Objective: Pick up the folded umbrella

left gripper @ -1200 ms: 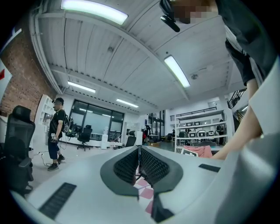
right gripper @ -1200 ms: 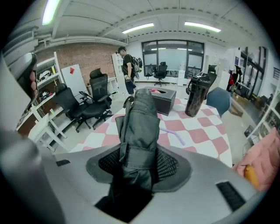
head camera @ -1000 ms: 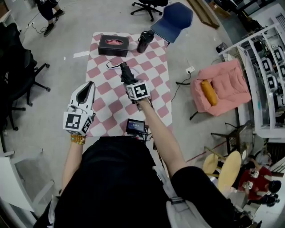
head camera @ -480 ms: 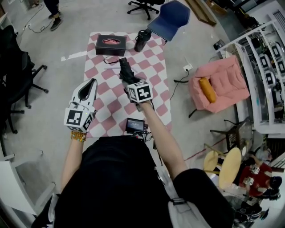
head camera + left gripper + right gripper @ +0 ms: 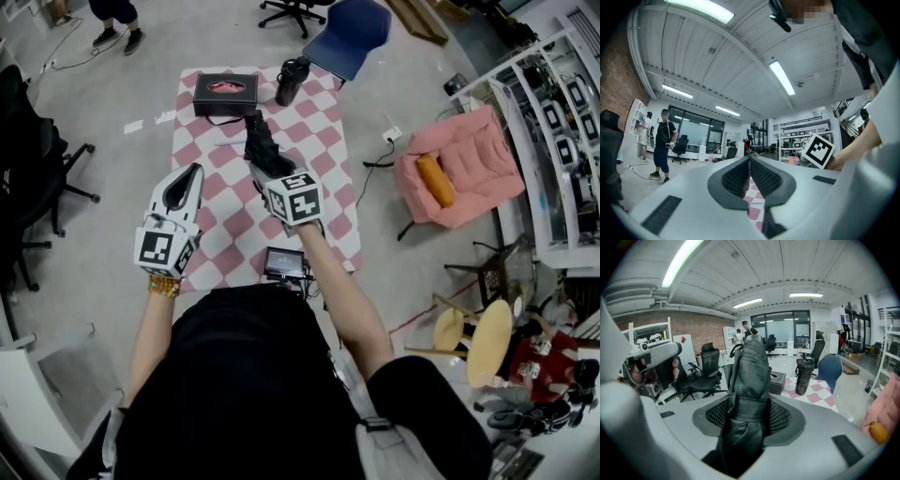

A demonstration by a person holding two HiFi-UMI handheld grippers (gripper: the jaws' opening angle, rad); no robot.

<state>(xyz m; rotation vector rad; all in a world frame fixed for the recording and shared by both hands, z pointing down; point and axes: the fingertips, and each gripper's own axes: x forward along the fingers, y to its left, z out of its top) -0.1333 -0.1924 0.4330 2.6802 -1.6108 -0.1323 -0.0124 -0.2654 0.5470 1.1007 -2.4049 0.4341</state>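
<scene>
Right gripper [image 5: 749, 414] is clamped on the folded umbrella [image 5: 751, 369], pads pressing both its sides, jaws fairly wide around it. We see the umbrella up in the air over the middle of the checkered mat [image 5: 323, 141], pointing toward the mat's far end. Left gripper [image 5: 750, 161] is closed and empty, over the mat's left edge. We judge the pick-up's lift is in hand; next calls for holding firm, clear of the mat.

Right gripper [image 5: 273, 174] has come up with the umbrella [image 5: 260, 142], which is now clear of the mat [image 5: 328, 141]. The umbrella's far end has tipped up and reaches almost to the box [image 5: 225, 94] in head view. Its strap loop no longer lies on the mat.
</scene>
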